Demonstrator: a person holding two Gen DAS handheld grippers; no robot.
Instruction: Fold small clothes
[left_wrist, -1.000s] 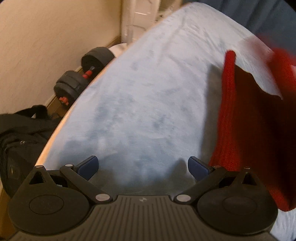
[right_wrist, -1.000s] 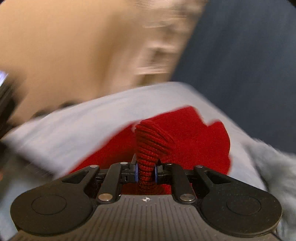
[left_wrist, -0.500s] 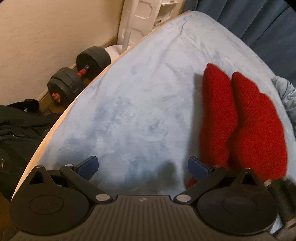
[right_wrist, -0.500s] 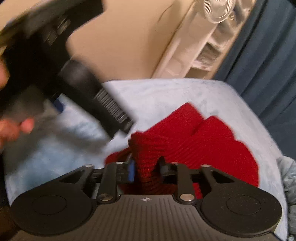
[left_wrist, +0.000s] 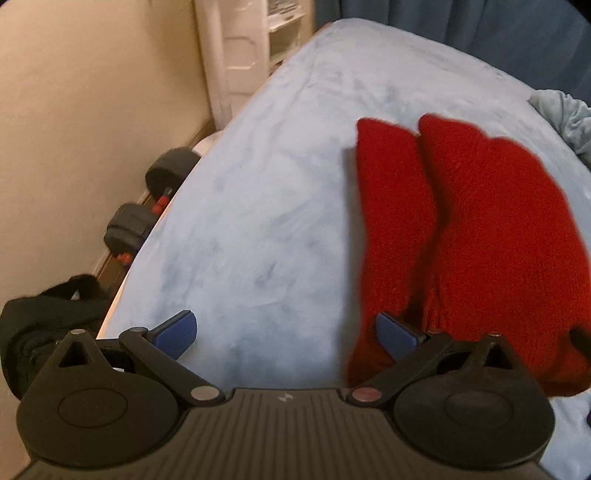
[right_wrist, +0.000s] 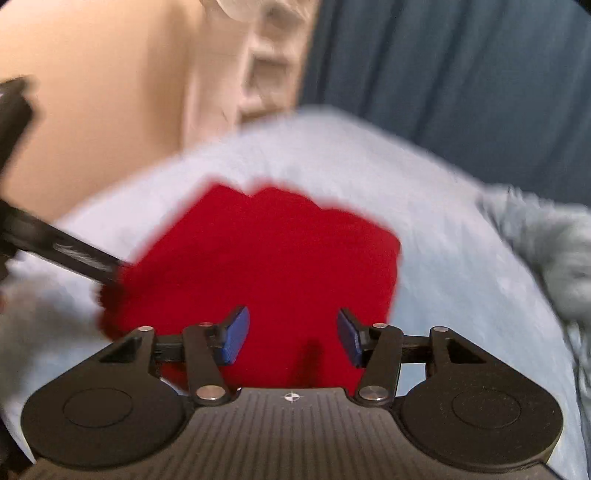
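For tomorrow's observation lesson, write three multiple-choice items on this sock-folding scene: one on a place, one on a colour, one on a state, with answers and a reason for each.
1. Where do the socks lie?
A. on the light blue blanket
B. on the floor beside the dumbbell
C. on the black bag

2. What colour are the socks?
A. grey
B. red
C. white

3. How does the right gripper stand?
A. shut on a sock
B. shut on nothing
C. open, holding nothing

Answers:
1 A: the blanket surrounds the pair in both views.
2 B: the knit is plainly red.
3 C: its blue pads sit apart with only red fabric behind the gap.
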